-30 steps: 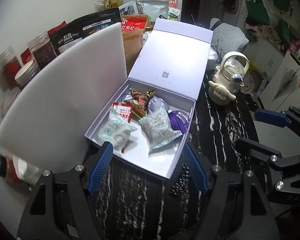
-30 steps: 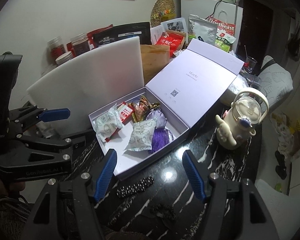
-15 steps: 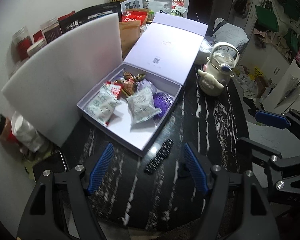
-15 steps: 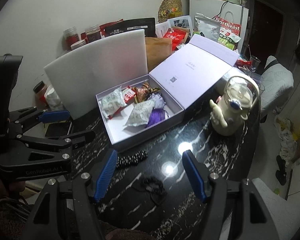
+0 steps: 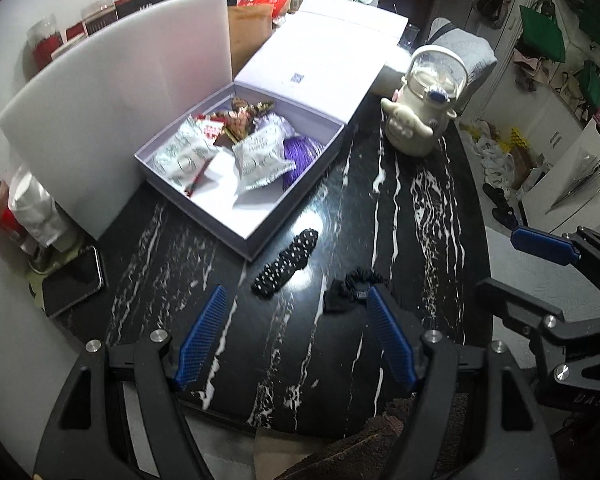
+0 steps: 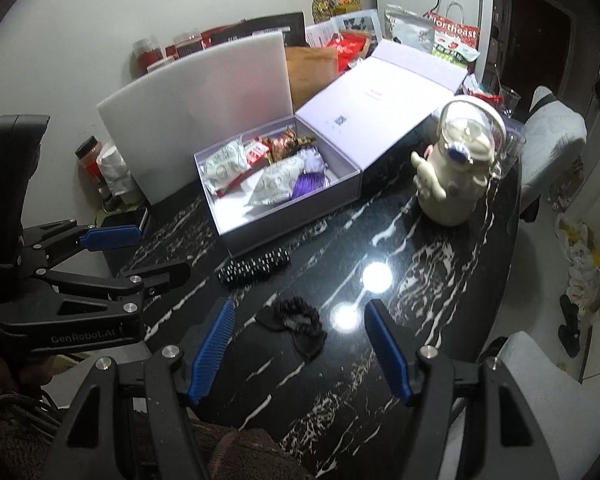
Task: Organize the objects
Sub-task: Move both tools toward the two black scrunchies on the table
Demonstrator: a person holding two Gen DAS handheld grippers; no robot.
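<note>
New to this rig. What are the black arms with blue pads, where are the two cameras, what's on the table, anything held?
No robot arm here: a person holds a two-finger gripper in each hand, with a fisheye camera on each looking along its fingers. The left wrist view shows the left gripper at the bottom and the right gripper at the right edge. The right wrist view shows the right gripper at the bottom, the left one at its left. Both have their jaws open and hold nothing.

On the black marble table: an open lilac box of snack packets, a polka-dot hair band, a black scrunchie, a cream teapot, a phone and a white foam board.
</note>
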